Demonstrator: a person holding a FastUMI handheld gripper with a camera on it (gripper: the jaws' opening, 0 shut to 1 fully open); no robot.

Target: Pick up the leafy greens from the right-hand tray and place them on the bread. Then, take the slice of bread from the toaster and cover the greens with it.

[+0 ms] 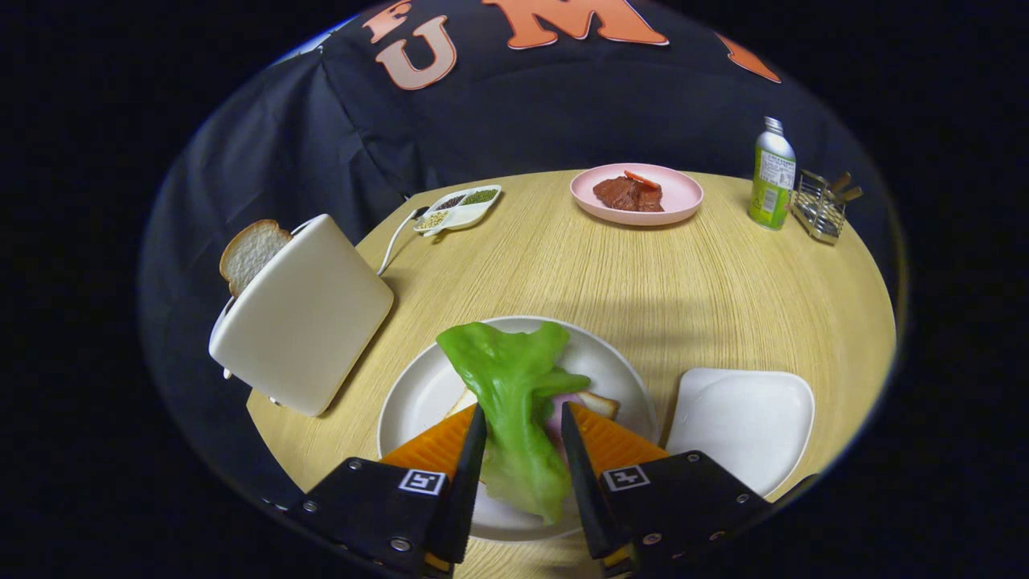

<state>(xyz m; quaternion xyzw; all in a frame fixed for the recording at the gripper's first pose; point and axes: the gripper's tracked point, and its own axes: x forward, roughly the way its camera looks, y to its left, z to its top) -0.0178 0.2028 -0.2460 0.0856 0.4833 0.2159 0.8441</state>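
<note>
A green leafy piece (514, 394) sits between the fingers of my gripper (524, 450), which is shut on it, both fingers pressing its sides. The leaf hangs over the round white plate (418, 394), its top reaching past the fingertips. Under it on the plate lies a slice of bread (601, 402) with something pink on top, mostly hidden by the leaf and fingers. A white toaster (301, 318) stands left of the plate, tilted in this view, with a bread slice (251, 253) sticking out of its slot. The white square tray (744, 422) right of the plate is bare.
At the far side of the round wooden table (627, 273) are a pink plate (675, 197) with reddish meat, a green bottle (772, 173), a wire rack (820, 207) and a small divided dish (458, 207) of grains. The toaster's cord (395, 237) runs toward that dish.
</note>
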